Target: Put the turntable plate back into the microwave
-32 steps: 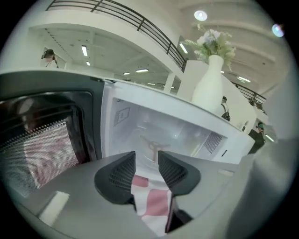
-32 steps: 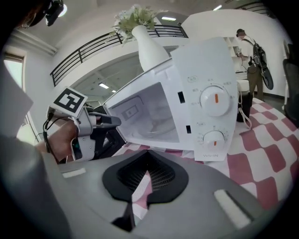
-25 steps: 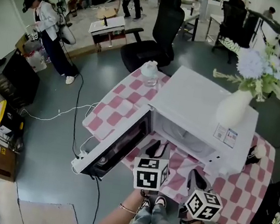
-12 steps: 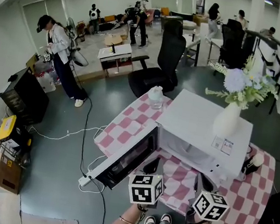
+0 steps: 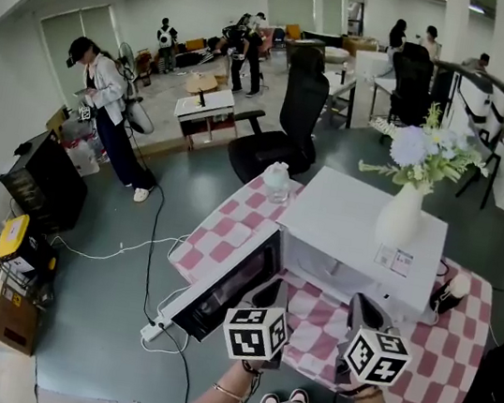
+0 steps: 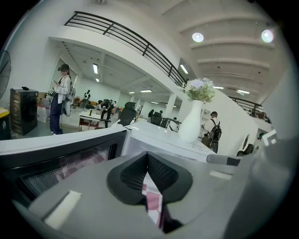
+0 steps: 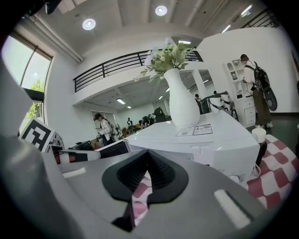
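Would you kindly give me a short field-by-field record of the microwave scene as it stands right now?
microwave: white, standing on a pink-and-white checked tablecloth
door: swung open
on top: white vase with flowers
left gripper: fingers together, nothing between them
right gripper: fingers together, nothing between them
turntable plate: not seen in any view

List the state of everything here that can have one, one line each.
microwave door: swung open
left gripper: shut, empty
right gripper: shut, empty
vase: upright on top of the microwave
clear bottle: upright on the checked tablecloth
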The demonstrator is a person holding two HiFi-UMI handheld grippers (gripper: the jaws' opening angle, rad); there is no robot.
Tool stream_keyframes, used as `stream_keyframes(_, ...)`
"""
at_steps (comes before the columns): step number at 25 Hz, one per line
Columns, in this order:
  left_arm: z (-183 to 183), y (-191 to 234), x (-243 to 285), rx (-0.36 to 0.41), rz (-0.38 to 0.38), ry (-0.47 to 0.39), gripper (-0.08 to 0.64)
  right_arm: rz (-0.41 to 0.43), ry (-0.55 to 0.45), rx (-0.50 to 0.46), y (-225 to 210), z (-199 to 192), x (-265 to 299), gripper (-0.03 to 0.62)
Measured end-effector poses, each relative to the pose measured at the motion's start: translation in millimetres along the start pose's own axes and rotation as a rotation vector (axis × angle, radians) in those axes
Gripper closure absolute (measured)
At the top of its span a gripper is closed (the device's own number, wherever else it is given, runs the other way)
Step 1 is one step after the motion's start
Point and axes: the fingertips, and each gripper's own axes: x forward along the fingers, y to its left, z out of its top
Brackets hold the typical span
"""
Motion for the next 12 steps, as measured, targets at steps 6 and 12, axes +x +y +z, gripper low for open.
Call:
stream_keyframes(6, -1.6, 1.7, 4.5, -0.021, 0.008, 0.007, 0.56, 0.0, 0.003, 0.014, -3.4, -1.7, -0.3, 0.583)
stream_keyframes(12, -7.4, -0.6, 10.9, -0.011, 0.011, 0.023, 0.56, -0.031, 0.014, -0.048, -6.6, -2.3, -1.3, 0.583)
